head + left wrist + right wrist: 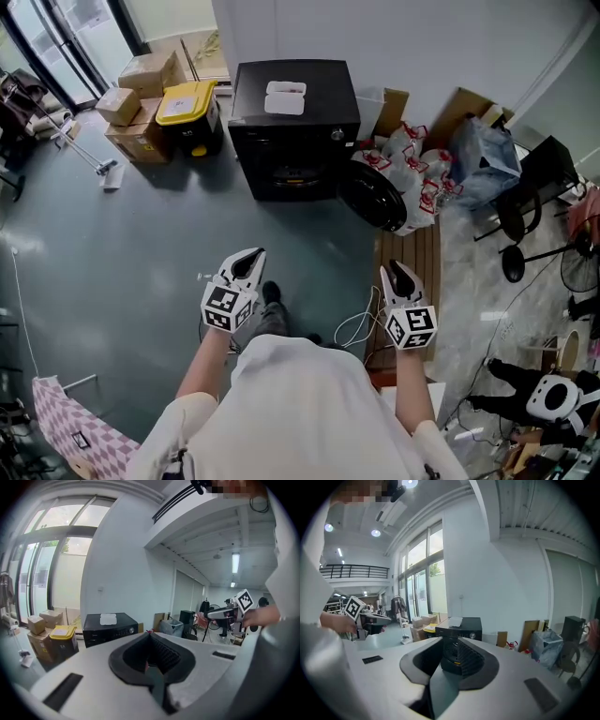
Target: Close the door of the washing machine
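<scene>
Standing on the grey floor [141, 244], well apart from the washing machine [295, 122], the person has not yet begun the real work of the task. The machine is black and stands at 12 o'clock from the person, against the white wall, with a white tray [286, 97] lying on its top. Its round door [372, 195] hangs wide open, swung out from the front toward about 4 o'clock of the machine, so the drum mouth [292, 175] is uncovered. The left tongs [251, 258] are pressed together and pinch nothing. The right tongs [397, 272] are spread, and through their gap only the distant machine is seen, so they also hold nothing. Both point forward to the machine and neither touches it. At 10 o'clock there are cardboard boxes [141, 84] and a bin [187, 111] with a yellow lid, and at 2 o'clock a heap of bags [417, 164] lies just beside the open door. I judge that no part of the task is done. What is left is to come near and put one of the tongs against the outer face of the door, probably the right one, since the door is on that side. Then the door must be pushed round to the front until it latches.
</scene>
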A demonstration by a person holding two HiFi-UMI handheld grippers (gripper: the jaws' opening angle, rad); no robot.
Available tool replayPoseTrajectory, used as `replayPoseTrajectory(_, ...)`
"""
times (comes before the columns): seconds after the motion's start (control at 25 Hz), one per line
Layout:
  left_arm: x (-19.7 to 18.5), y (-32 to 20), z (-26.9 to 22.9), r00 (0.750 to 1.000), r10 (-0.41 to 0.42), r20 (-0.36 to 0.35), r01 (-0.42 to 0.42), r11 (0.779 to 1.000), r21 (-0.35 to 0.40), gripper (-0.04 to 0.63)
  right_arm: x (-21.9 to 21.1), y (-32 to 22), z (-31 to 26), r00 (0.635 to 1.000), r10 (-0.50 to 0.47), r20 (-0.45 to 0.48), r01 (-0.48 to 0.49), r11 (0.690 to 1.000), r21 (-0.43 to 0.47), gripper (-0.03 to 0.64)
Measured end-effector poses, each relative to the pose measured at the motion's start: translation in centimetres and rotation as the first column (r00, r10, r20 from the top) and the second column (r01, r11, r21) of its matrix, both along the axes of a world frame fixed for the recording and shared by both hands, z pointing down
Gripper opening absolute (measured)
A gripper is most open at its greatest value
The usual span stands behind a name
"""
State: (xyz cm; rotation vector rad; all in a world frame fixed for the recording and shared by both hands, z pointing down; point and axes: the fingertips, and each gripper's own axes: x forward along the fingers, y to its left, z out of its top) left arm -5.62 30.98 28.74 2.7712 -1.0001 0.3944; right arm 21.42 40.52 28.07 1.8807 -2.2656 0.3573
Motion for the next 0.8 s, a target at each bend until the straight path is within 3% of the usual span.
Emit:
replayPoseTrajectory(0.44, -0.5, -13.6, 0.2, 0.99, 0.134, 0.03, -0.135, 0.991, 0.02, 0.008, -2.1, -12.6, 1.1, 0.997, 0.077, -0.005, -0.078, 0.996, -0.045, 0.098)
replayPoseTrajectory(0.8, -0.5, -22.7, 2.1, 0.979, 0.201, 0.035, -0.201, 0.98, -0.016, 0.008, -2.7, -20.0, 2.3, 0.989, 0.148, -0.013, -0.148, 0.986, -0.081, 0.104)
